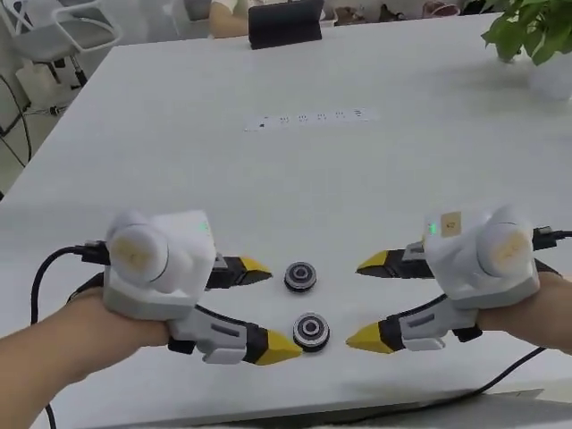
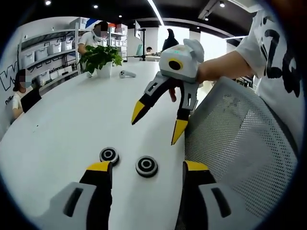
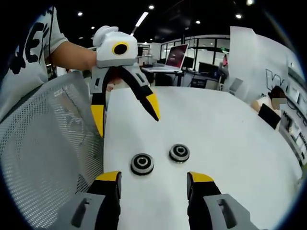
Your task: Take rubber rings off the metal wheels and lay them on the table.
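Note:
Two small metal wheels, each wearing a black rubber ring, lie flat on the white table (image 1: 268, 179): a far wheel (image 1: 300, 276) and a near wheel (image 1: 310, 330). My left gripper (image 1: 273, 308) is open, its yellow tips just left of the wheels. From the other side my right gripper (image 1: 362, 302) faces them, also open. In the left gripper view the near wheel (image 2: 147, 166) sits between my jaws, the far wheel (image 2: 109, 155) beside the left jaw, and the right gripper (image 2: 157, 125) hovers beyond. The right gripper view has both wheels (image 3: 142, 163) (image 3: 179, 153) ahead of my jaws.
The wheels lie close to the table's front edge (image 1: 268, 413). A socket panel (image 1: 308, 117) is set into the table's middle. At the back are a potted plant (image 1: 527, 31) and a dark laptop (image 1: 284, 22). A mesh chair (image 2: 240, 143) stands behind me.

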`<state>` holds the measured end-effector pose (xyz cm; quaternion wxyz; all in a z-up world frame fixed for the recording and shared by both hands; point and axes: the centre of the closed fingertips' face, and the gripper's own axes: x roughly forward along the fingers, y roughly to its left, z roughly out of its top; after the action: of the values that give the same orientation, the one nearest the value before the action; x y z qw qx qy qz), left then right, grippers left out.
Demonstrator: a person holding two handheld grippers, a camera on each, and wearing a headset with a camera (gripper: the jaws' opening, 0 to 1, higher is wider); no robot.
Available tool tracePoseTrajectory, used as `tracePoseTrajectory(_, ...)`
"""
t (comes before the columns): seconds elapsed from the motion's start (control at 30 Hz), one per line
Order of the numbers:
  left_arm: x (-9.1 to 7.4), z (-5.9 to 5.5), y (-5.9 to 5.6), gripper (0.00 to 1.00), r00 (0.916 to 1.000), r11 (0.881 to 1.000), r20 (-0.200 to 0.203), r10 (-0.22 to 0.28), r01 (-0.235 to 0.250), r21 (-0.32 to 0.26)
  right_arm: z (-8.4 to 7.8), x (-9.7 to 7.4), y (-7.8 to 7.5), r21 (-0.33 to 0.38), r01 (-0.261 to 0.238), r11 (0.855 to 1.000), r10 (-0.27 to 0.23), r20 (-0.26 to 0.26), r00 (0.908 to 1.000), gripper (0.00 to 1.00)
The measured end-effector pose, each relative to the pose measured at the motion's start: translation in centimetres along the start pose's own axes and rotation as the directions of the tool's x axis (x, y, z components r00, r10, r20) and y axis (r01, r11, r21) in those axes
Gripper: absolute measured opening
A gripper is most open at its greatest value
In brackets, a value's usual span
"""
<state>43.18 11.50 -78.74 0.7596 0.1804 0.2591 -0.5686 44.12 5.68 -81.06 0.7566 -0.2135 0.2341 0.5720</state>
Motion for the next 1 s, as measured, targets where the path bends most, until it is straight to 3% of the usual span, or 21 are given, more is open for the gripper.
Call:
tracePoseTrajectory(0.23,0.5,0.0,0.0,0.52,0.9999,1.0,-0.002,-0.011,0.011,-0.002,0.5,0.4,0.0,0.012,-0.02,1.0,0.019,0.02,0.9996,0.5)
tracePoseTrajectory(1.0,2.4,-0.2,-0.8,0.34,0.9981,0.998,-0.018,-0.059,0.059,0.0,-0.5,1.0,0.5,0.007,-0.042,0.999,0.042,0.0,0.9991,0.48)
